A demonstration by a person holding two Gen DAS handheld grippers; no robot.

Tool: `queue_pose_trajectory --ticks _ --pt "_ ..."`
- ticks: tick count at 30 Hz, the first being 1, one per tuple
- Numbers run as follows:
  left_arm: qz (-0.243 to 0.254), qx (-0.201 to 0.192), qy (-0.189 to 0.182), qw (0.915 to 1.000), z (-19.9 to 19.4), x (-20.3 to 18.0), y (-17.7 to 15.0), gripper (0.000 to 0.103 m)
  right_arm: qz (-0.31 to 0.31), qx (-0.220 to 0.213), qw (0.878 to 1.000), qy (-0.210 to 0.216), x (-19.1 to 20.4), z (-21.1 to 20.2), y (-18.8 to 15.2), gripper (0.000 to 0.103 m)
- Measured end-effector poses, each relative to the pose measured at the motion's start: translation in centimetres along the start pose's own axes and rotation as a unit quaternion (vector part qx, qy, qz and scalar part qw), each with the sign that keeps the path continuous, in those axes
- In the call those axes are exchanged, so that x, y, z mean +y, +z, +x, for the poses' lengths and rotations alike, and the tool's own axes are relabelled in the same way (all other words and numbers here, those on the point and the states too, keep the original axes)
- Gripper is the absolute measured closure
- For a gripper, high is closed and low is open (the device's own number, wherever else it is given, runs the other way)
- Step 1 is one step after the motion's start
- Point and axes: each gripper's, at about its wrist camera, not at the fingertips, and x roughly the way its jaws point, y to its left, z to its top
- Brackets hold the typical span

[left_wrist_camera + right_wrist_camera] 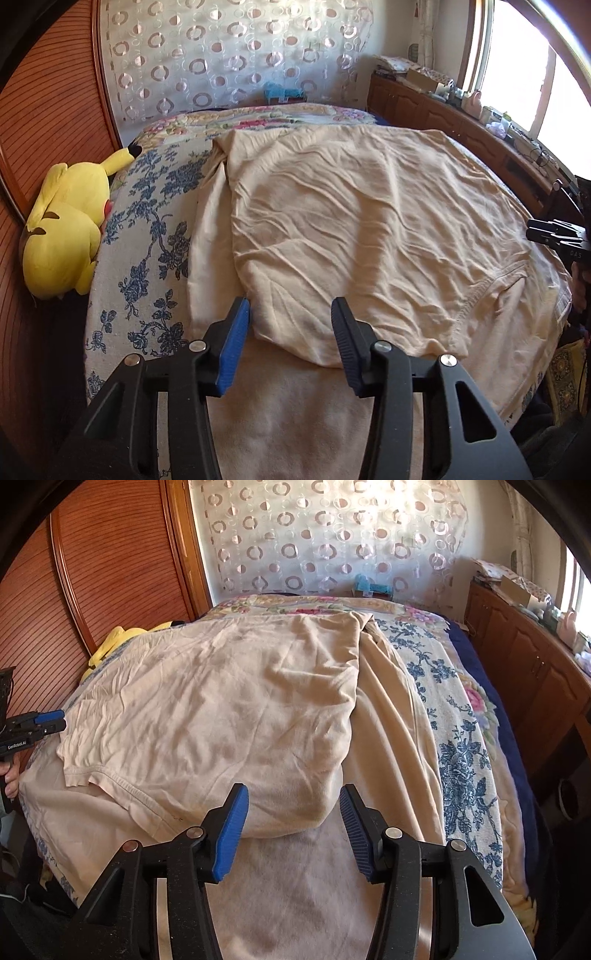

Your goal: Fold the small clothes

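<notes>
The left gripper (pixel 55 720) bears "GenRobot.AI" in white on its black body. The right gripper (pixel 535 230) shows "DAS". Nothing else reads.

**Cream garment spread on the bed**

A pale cream, wrinkled cotton garment (pixel 351 229) lies flat across the bed, one side folded over onto itself. A stitched hem curves near its right edge, and its rounded near edge rests on beige cloth.
</notes>
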Motion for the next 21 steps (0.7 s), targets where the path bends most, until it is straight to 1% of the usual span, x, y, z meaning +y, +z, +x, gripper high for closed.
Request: queue_pose_trajectory --ticks 1,3,6,13,15,21 --pt "0.001 0.002 0.002 1.0 0.1 0.0 -0.1 0.056 -0.001 0.003 1.0 -0.001 0.0 0.2 0.0 0.053" --pt "0.003 0.005 0.002 1.0 0.4 -0.1 -0.2 0.056 -0.005 0.012 1.0 -0.002 0.1 0.6 0.0 0.063" --pt "0.003 0.01 0.002 0.9999 0.8 0.0 -0.5 0.056 -0.01 0.015 1.0 -0.01 0.2 1.1 0.0 0.063" --pt "0.007 0.002 0.005 1.0 0.8 -0.1 -0.8 0.056 -0.009 0.012 1.0 -0.015 0.2 1.6 -0.1 0.063" --pt "0.006 -0.002 0.005 1.0 0.8 -0.1 -0.9 0.056 -0.009 0.007 1.0 -0.024 0.1 1.7 -0.2 0.063" --pt "0.005 -0.014 0.005 0.9999 0.7 -0.1 -1.2 0.056 -0.017 -0.011 0.999 -0.031 0.4 1.6 -1.0 0.063"
